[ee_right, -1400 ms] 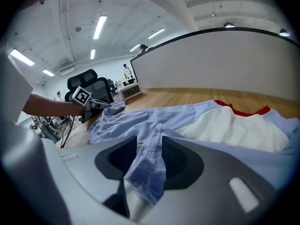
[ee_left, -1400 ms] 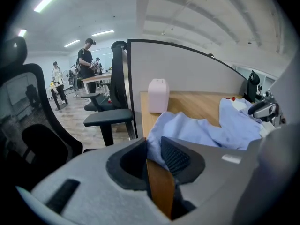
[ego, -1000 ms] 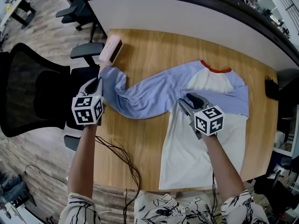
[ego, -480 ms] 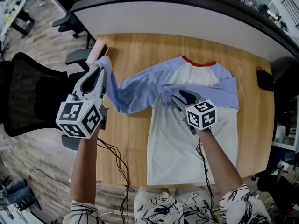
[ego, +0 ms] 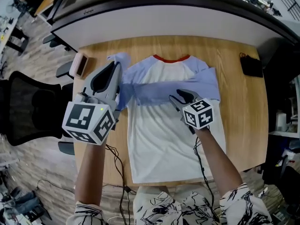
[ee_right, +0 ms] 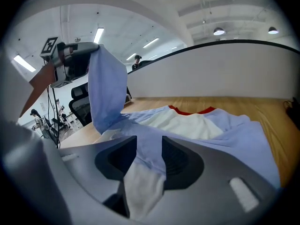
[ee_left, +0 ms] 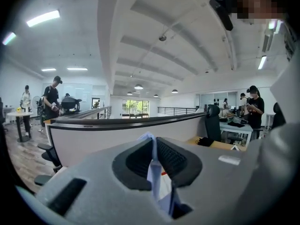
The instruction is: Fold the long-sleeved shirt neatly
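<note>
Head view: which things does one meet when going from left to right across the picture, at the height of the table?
Black office chair → pink box → left gripper → right gripper → black pouch. The shirt, gripped by both grippers, spans the middle, so it is left out.

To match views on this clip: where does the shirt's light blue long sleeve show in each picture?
Head view: the light blue long sleeve stretches across the white shirt front, from left gripper to right gripper.
Left gripper view: bottom centre, pinched in the shut jaws.
Right gripper view: from the clamped jaws, rising upper left.
Shared landmark: curved white partition wall.
</note>
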